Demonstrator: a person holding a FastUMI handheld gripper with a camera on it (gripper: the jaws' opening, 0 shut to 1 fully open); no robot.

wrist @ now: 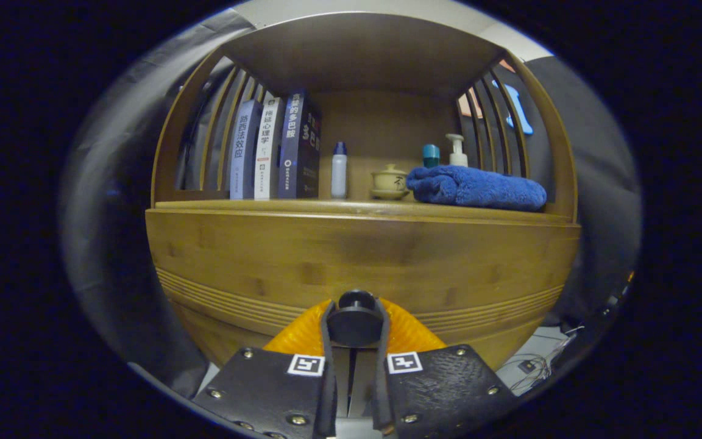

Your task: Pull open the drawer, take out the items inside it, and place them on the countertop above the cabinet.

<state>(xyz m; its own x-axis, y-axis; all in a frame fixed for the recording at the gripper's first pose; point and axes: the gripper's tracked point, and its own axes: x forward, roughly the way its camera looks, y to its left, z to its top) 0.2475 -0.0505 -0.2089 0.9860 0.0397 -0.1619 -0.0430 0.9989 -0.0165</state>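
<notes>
Tongs point(354, 326) clenched on drawer knob point(355, 317); countertop point(363, 208) above with 3 books point(275, 149), towel point(476, 187).

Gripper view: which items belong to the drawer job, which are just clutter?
Job: drawer knob, clamped between the tool fingers; drawer front; countertop.
Clutter: books, white bottle, lidded cup, blue towel, pump bottle.

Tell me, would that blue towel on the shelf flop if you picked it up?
Probably. The blue towel looks soft and thickly folded, so it would likely droop and unfold. Its fluffy surface should grip well and is not fragile. The gripper is closed on the drawer knob.
</notes>
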